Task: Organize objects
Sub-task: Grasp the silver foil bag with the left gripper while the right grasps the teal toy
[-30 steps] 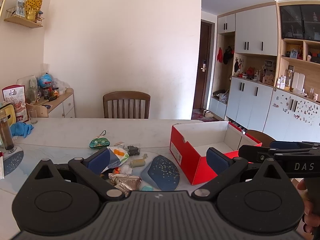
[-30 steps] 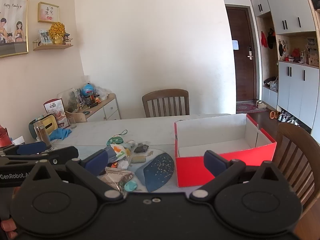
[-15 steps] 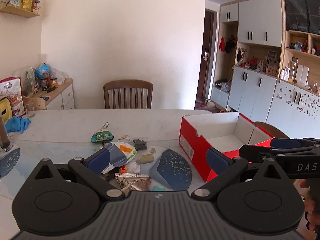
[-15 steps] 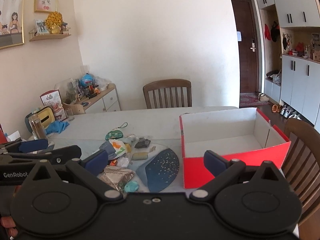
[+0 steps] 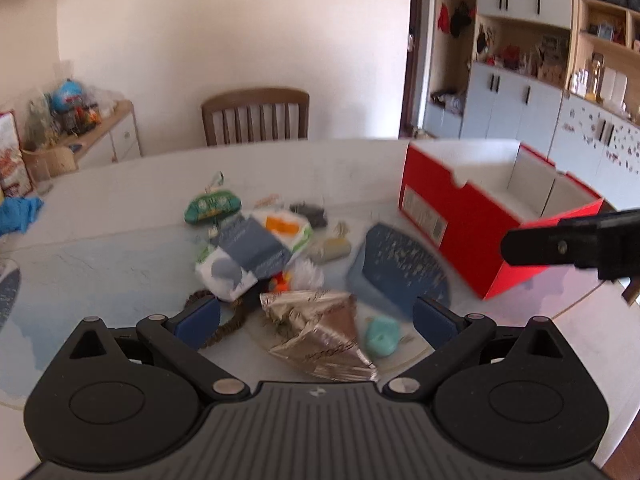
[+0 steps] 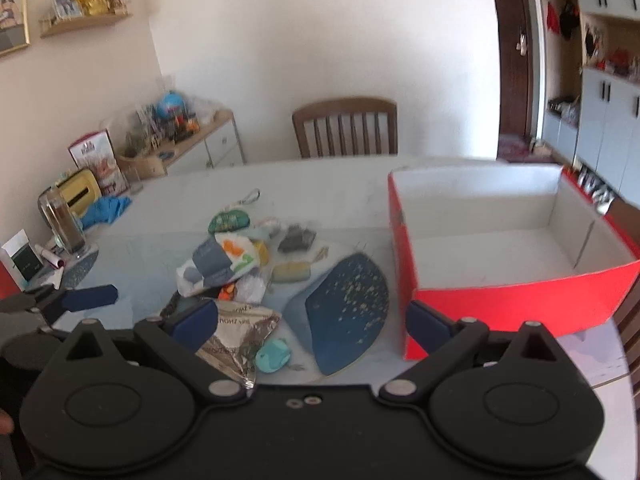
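A pile of small objects lies on the white table (image 5: pixel 120 216): a silver foil packet (image 5: pixel 320 328), a teal soft piece (image 5: pixel 383 336), a blue speckled insole (image 5: pixel 400 268), a white and grey packet (image 5: pixel 248 256), a green pouch (image 5: pixel 212 206) and a tan roll (image 5: pixel 332 249). An open red box (image 5: pixel 472 224) with a white inside stands to the right. My left gripper (image 5: pixel 316 316) is open and empty, just above the foil packet. My right gripper (image 6: pixel 312 320) is open and empty over the foil packet (image 6: pixel 240 332) and insole (image 6: pixel 344 304), left of the red box (image 6: pixel 500 248).
A wooden chair (image 5: pixel 256 114) stands at the table's far side. A blue cloth (image 6: pixel 106 206), a glass jar (image 6: pixel 64 220) and a yellow box (image 6: pixel 78 192) sit at the table's left. A sideboard (image 6: pixel 192 140) with clutter is behind. Cabinets (image 5: pixel 520 92) line the right wall.
Both grippers have moved forward and tilted down over the pile, so the objects and the red box look nearer and lower. Both stay open and empty.
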Action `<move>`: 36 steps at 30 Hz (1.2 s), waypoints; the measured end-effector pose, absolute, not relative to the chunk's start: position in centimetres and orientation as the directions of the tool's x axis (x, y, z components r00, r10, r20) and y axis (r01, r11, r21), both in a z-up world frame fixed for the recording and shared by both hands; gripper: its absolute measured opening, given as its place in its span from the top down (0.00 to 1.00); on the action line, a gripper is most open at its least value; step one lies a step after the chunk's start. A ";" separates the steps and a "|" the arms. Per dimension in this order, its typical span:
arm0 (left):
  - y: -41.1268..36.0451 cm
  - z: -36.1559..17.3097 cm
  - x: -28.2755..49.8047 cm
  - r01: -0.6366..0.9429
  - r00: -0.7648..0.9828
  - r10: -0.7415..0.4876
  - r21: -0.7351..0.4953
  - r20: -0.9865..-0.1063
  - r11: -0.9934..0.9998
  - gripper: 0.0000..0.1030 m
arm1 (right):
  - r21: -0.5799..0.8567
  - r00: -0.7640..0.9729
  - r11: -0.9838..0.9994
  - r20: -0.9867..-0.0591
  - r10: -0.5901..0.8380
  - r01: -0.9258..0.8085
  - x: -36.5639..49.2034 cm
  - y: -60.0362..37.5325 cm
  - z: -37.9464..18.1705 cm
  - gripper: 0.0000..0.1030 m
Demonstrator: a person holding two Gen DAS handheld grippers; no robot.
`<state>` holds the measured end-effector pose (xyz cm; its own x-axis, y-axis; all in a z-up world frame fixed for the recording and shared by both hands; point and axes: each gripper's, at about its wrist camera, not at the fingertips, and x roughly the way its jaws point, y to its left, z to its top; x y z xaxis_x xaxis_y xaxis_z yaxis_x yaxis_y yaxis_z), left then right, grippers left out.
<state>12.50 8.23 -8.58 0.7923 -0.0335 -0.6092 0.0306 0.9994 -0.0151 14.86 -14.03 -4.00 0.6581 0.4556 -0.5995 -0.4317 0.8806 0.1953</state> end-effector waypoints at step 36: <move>9.9 -15.3 18.3 0.208 0.635 -0.219 -0.109 -0.740 0.972 0.33 | 0.341 0.294 0.886 -0.852 0.433 -0.315 23.1 -5.7 -13.1 0.66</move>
